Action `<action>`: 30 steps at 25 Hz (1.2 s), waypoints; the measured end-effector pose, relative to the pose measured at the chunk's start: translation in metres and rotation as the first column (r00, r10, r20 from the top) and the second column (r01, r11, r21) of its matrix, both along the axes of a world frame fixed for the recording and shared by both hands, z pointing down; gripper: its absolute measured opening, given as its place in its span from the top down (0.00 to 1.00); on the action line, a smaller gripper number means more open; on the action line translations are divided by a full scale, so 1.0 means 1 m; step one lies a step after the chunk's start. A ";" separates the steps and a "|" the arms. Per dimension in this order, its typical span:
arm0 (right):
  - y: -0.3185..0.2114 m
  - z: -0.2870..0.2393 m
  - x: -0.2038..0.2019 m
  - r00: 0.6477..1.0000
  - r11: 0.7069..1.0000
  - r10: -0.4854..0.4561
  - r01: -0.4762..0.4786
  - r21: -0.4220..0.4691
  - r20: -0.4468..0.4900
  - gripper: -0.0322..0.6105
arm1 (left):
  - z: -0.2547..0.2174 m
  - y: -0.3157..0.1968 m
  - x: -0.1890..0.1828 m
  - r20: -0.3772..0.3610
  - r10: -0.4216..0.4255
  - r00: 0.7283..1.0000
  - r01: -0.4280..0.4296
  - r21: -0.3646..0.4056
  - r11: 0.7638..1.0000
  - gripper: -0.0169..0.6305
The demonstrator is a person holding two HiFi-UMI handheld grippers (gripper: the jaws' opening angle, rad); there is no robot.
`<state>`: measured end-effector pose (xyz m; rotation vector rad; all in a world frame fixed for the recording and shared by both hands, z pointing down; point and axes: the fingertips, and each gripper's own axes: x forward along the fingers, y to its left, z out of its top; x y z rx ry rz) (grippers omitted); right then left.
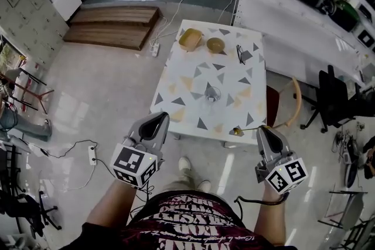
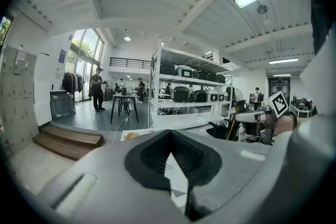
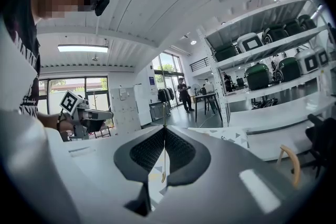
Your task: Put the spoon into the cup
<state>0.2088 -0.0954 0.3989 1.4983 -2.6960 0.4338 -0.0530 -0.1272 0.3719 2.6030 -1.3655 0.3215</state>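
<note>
- R gripper (image 1: 262, 130): jaws together, clamped on the thin handle of a gold-coloured metal spoon (image 1: 237, 132). In the right gripper view the handle runs as a fine vertical line between the ribbed black pads, and the spoon's bowl end (image 3: 163, 176) hangs below the pad tips.
- Spoon pos. in head view: it sticks out to the L of the R gripper tip and overlaps the table's near edge. It is well apart from the cup.
- L gripper (image 1: 159, 117): jaw tips closed against each other, nothing between them. It is held off the table's near-L corner.
- Clear glass cup (image 1: 212, 93): upright, near the centre of the table, empty as far as can be seen.
- White rectangular table with grey and yellow triangle print (image 1: 187, 67): the far end carries a yellow squarish dish (image 1: 190, 38) and, just beside it, a round tan bowl (image 1: 215, 44). A small black item (image 1: 241, 54) lies to their R; type can't be made out.
- Wooden-backed chair (image 1: 291, 103): tucked at the table's R side.
- Low wooden platform (image 1: 111, 26): on the floor, far L of the table.
</note>
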 end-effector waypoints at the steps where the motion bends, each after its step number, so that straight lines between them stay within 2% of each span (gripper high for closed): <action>1: -0.005 0.001 -0.001 1.000 1.000 0.002 -0.002 -0.001 0.000 0.89 | 0.000 -0.006 0.000 -0.001 0.005 1.000 -0.005 0.000 1.000 0.97; 17: -0.080 -0.012 -0.039 1.000 1.000 0.018 -0.017 0.024 -0.022 0.89 | -0.005 -0.081 -0.029 -0.023 0.042 0.999 -0.042 0.018 0.999 0.97; 23: -0.088 -0.032 -0.053 0.998 0.998 0.035 -0.032 0.062 -0.055 0.89 | -0.014 -0.100 -0.046 -0.050 0.049 0.998 -0.046 0.055 0.997 0.97; 30: -0.090 -0.039 -0.048 0.994 0.997 0.064 -0.059 0.059 -0.091 0.89 | -0.008 -0.108 -0.043 -0.076 0.071 0.995 -0.069 0.037 0.997 0.97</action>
